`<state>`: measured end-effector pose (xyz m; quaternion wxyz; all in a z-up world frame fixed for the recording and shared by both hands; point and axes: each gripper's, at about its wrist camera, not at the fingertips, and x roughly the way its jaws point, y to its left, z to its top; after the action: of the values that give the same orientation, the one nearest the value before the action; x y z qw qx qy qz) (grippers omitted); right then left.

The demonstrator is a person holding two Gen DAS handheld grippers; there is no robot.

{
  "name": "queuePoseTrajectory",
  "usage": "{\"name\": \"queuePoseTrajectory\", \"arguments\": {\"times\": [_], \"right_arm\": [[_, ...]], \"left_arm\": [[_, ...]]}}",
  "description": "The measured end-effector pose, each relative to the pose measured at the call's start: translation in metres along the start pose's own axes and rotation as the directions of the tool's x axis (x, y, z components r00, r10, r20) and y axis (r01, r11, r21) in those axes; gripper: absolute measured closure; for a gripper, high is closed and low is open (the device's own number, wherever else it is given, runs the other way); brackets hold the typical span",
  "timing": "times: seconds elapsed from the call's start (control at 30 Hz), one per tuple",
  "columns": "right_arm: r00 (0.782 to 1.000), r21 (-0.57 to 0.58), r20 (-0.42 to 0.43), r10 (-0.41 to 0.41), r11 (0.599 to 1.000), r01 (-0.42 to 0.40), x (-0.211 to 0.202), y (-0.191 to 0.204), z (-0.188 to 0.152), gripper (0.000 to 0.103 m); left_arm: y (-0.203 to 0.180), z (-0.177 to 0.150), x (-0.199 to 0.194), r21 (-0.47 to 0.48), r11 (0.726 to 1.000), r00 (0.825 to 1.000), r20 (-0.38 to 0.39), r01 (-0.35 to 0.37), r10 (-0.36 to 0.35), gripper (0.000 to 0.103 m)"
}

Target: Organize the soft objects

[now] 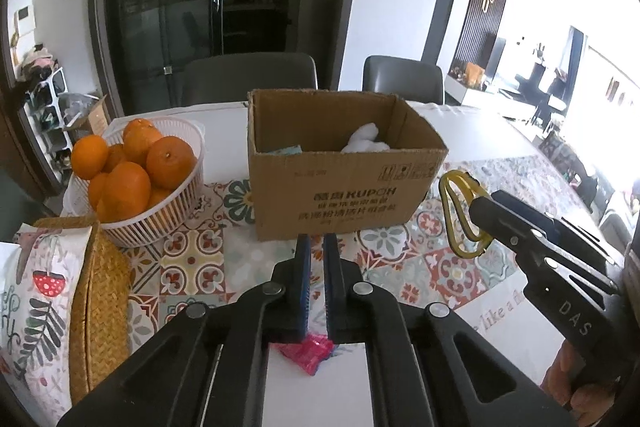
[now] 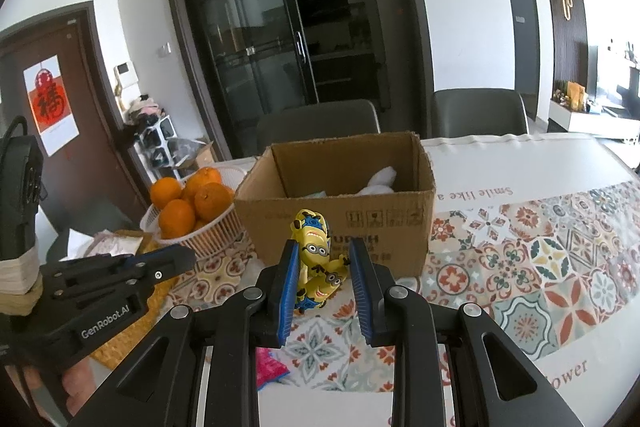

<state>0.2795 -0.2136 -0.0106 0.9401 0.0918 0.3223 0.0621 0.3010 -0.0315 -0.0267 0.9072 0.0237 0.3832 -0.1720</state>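
The right gripper pinches a yellow minion toy between its blue fingers, held clear above the patterned surface in the lower centre of the right wrist view. From the left wrist view, a yellow loop hangs out beyond that gripper at the right edge of the frame, apparently part of the same toy. The grip sits across the toy's middle, which probably keeps a soft thing from drooping or slipping on the way to the cardboard box, open-topped just behind it in the centre of the frame. A white soft item already lies inside, so the box seems to be the collecting place.

The left gripper has its fingers pressed together with nothing between them, pointing at the box front. Below them, at the bottom centre, a pink packet lies on the surface, not gripped. A white basket of oranges stands left of the box, apart from it.
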Motion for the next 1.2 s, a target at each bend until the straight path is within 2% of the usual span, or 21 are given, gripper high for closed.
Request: {"name": "queuePoseTrajectory", "arguments": {"times": [0.03, 0.13, 0.23, 0.4, 0.67, 0.97, 1.2], "right_arm": [[1.000, -0.001, -0.004, 0.000, 1.000, 0.000, 0.001, 0.000, -0.002, 0.076], [1.000, 0.003, -0.023, -0.005, 1.000, 0.005, 0.005, -0.001, -0.008, 0.076], [0.999, 0.003, -0.042, -0.002, 1.000, 0.002, 0.008, -0.001, -0.016, 0.076], [0.997, -0.008, -0.071, -0.005, 1.000, 0.005, 0.016, -0.002, -0.026, 0.076], [0.994, -0.040, -0.111, -0.005, 0.999, 0.001, 0.031, -0.006, -0.039, 0.076], [0.986, -0.026, -0.167, -0.007, 1.000, 0.002, 0.061, -0.022, -0.049, 0.076], [0.978, -0.033, -0.209, -0.009, 0.999, 0.002, 0.083, -0.028, -0.054, 0.076]], "left_arm": [[0.000, -0.002, 0.002, 0.008, 1.000, 1.000, -0.008, -0.003, 0.003, 0.086], [0.002, -0.010, 0.008, 0.013, 1.000, 0.999, -0.032, -0.009, 0.009, 0.074], [0.006, -0.018, 0.016, -0.016, 1.000, 0.998, -0.064, -0.013, 0.012, 0.064], [0.012, -0.034, 0.031, -0.094, 0.994, 0.991, -0.128, -0.046, 0.034, 0.061], [0.015, -0.052, 0.061, -0.215, 0.969, 0.968, -0.241, -0.120, 0.066, 0.061], [0.021, -0.063, 0.101, -0.336, 0.928, 0.933, -0.359, -0.160, 0.031, 0.060], [0.026, -0.068, 0.121, -0.378, 0.906, 0.911, -0.412, -0.190, 0.020, 0.053]]}}
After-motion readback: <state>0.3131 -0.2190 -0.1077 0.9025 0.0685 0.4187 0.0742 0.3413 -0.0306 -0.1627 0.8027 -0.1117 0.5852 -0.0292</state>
